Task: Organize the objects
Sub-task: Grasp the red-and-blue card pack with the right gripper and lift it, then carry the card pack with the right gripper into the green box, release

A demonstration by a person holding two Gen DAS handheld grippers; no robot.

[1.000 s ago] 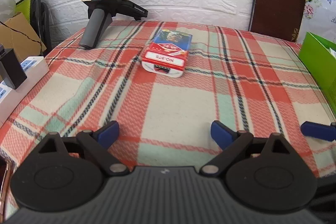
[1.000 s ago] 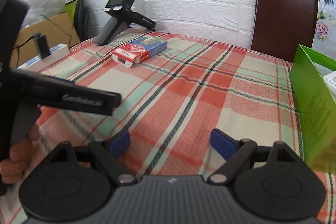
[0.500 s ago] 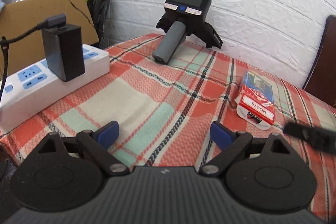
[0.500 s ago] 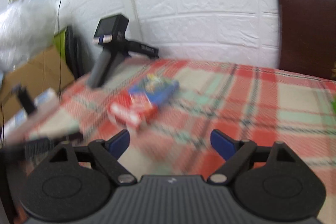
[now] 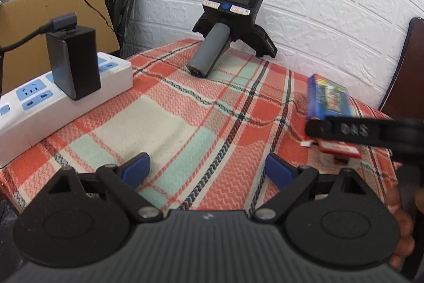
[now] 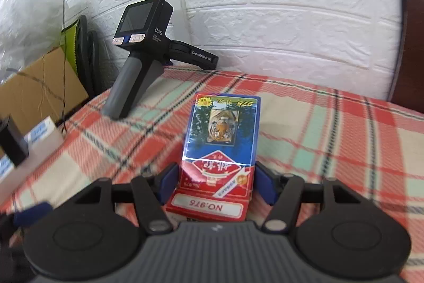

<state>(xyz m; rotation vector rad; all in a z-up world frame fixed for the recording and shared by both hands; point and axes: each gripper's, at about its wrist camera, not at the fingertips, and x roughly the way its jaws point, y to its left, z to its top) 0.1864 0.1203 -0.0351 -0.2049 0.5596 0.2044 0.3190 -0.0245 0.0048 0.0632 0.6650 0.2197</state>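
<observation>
Open plaid cloth (image 5: 169,123) straight ahead of left gripper (image 5: 206,169), jaws wide, nothing between them. Left edge blocked by white power strip (image 5: 63,108) with black adapter (image 5: 73,62) plugged in and standing tall. Far end: spare handheld gripper (image 5: 228,25) parked against brick wall (image 5: 318,4). Right side taken by card box (image 6: 220,147) with right gripper (image 6: 216,183) straddling it, pads just beside its sides. Clear cloth right of box up to the brown chair back (image 6: 410,31)

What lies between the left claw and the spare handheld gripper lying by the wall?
Only bare plaid cloth, as the left wrist view shows. The open left claw faces the handheld gripper; the power strip sits off to the side.
</observation>
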